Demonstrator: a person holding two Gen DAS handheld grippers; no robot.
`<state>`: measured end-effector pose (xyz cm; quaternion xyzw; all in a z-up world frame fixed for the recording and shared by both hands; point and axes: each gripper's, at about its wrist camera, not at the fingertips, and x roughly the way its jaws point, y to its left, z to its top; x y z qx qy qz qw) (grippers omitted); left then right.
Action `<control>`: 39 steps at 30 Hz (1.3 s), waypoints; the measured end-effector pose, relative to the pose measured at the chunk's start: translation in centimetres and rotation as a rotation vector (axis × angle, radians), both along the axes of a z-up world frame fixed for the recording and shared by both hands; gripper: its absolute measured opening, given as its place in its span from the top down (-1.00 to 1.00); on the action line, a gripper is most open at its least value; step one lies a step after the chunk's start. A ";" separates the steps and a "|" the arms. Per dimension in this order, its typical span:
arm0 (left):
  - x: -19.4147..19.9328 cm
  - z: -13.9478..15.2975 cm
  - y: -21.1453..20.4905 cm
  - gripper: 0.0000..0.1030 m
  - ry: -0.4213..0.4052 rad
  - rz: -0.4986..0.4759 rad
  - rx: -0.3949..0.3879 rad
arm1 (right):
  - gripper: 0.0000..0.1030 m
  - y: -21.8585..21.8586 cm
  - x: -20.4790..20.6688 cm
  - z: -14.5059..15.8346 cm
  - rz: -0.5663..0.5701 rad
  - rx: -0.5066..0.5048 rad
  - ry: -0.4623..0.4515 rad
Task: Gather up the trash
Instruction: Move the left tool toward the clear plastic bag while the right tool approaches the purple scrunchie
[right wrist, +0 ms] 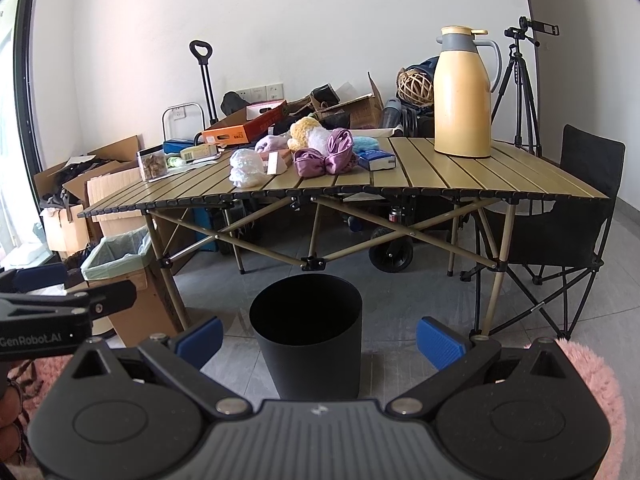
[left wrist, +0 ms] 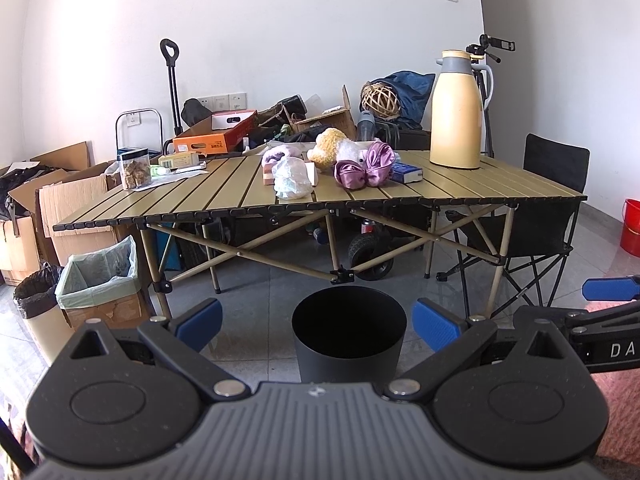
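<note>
Left wrist view: left tool (left wrist: 316,326), blue pads spread wide apart, nothing between them, held low and well back from the counter (left wrist: 460,192). Black bin (left wrist: 348,334) stands upright on the floor just ahead, mouth up, long axis vertical, looks empty as far as its dark inside shows. Likely trash — crumpled white plastic bag (left wrist: 292,178) — sits near counter's front edge, just beside a small pink/white box; a rounded lump w/ no clear long axis or heading. Step judged: start of collection, approach not yet made. Right wrist view: right tool (right wrist: 319,340), pads likewise parted and empty; left tool's arm shows at the frame's left edge. Same bag (right wrist: 246,168) seen left of the purple cloth bundle (right wrist: 324,156); yellow jug (right wrist: 462,92) well apart at right. Next move calls for — a reach up and fwd over the bin to the bag, soft pinch on a fold, then carry back and drop in bin.
</note>
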<state>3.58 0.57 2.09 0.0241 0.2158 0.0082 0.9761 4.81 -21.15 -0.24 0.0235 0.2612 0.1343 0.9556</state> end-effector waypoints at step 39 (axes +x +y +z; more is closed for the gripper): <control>13.7 2.0 2.4 -1.00 -0.070 0.104 0.026 | -1.00 2.7 14.9 1.7 0.002 0.063 -0.132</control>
